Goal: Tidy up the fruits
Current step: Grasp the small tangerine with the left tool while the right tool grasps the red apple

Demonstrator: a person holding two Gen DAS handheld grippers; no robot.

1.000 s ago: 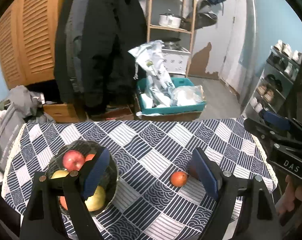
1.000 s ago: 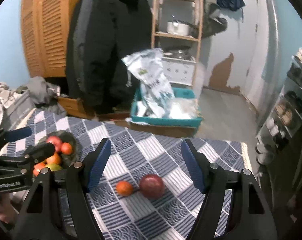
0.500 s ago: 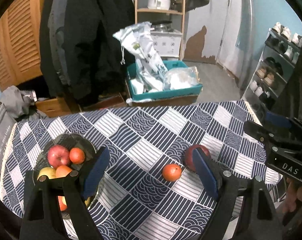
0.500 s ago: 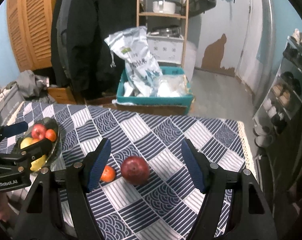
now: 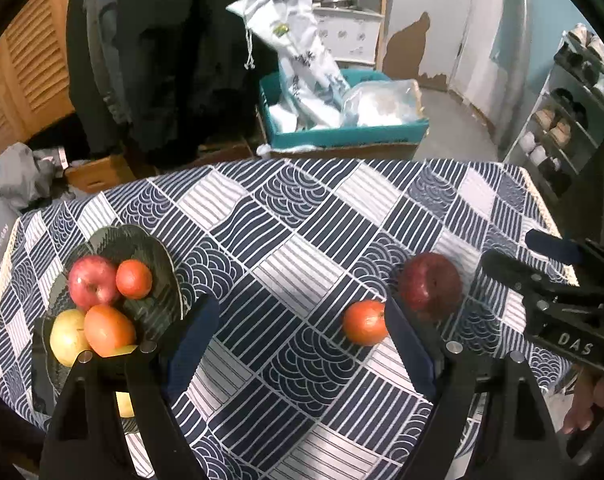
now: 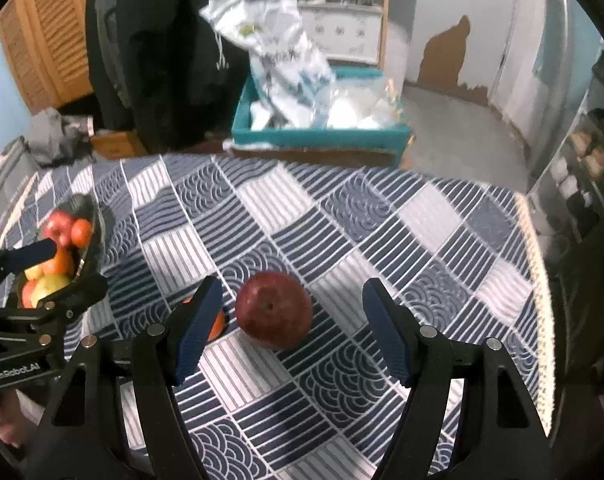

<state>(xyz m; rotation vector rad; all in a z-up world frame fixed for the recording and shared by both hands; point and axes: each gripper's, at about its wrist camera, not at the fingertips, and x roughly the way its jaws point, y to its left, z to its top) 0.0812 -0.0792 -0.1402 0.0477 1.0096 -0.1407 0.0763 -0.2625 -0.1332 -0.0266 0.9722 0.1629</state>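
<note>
- As we've closed in over the last sec, the right gripper (image 6: pixel 292 330) hangs spread wide w/ the dark red apple (image 6: pixel 274 310) between its fingers, nothing gripped.
- Left gripper (image 5: pixel 298 344), also spread & empty, has swung off the bowl (image 5: pixel 158 252) toward the small orange (image 5: pixel 365 322) touching the apple.
- Both loose fruits on the tablecloth (image 5: pixel 302 216), bowl well apart; pickup looks next.

Dim indoor light, soft shadows; heavy fisheye warp w/ black corners (right wrist view blurrier, esp. background).

Both grippers are showing black angular frames, blue-padded fingers (image 5: pixel 408 344) and silver screws. White "DAS" lettering is marking the right gripper (image 5: pixel 550 268), "GenRobot.AI" the left gripper (image 6: pixel 42 268).
</note>
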